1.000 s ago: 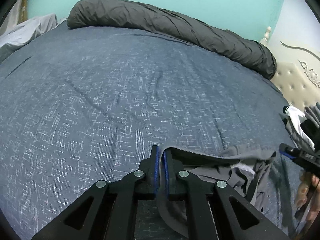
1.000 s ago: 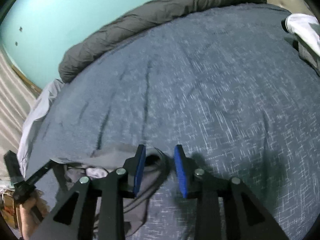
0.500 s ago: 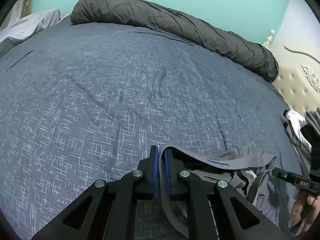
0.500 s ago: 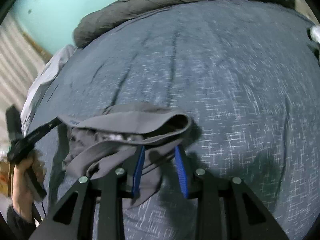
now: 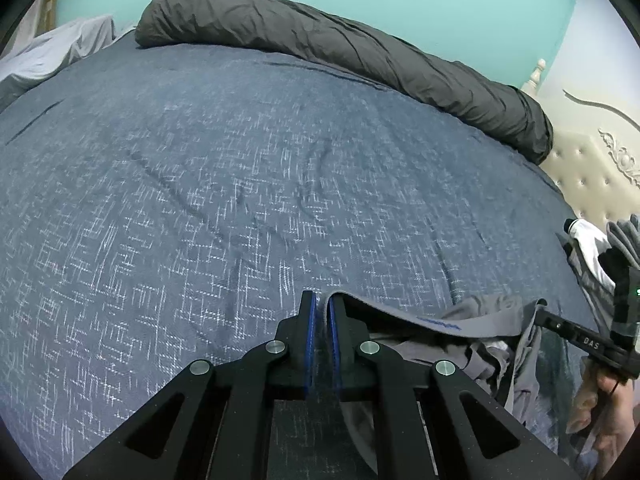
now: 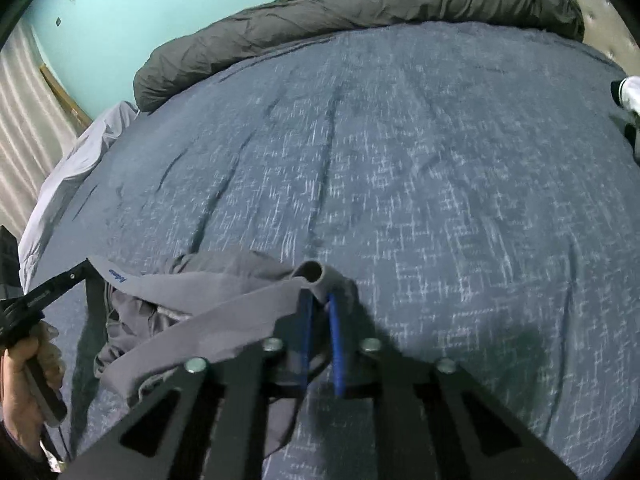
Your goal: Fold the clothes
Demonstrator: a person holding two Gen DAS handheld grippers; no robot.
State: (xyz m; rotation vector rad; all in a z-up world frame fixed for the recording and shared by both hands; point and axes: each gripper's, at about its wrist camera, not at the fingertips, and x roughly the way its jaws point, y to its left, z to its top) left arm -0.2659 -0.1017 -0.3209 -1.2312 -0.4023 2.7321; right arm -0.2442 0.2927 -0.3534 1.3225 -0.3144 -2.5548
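A grey garment with a flat waistband and small blue lettering hangs between my two grippers above the blue bed cover. My left gripper is shut on one end of the waistband. My right gripper is shut on the other end, where the band curls over its blue pads. The rest of the garment bunches below the stretched band. From the left wrist view the right gripper shows at the right edge, with a hand on it.
A rolled dark grey duvet lies along the far side of the bed by the teal wall. A pile of other clothes sits at the right near the padded headboard. A pale sheet hangs off the left side.
My right gripper has shut on the waistband, which it only straddled before. The band now stretches taut between both grippers and sits a little higher.
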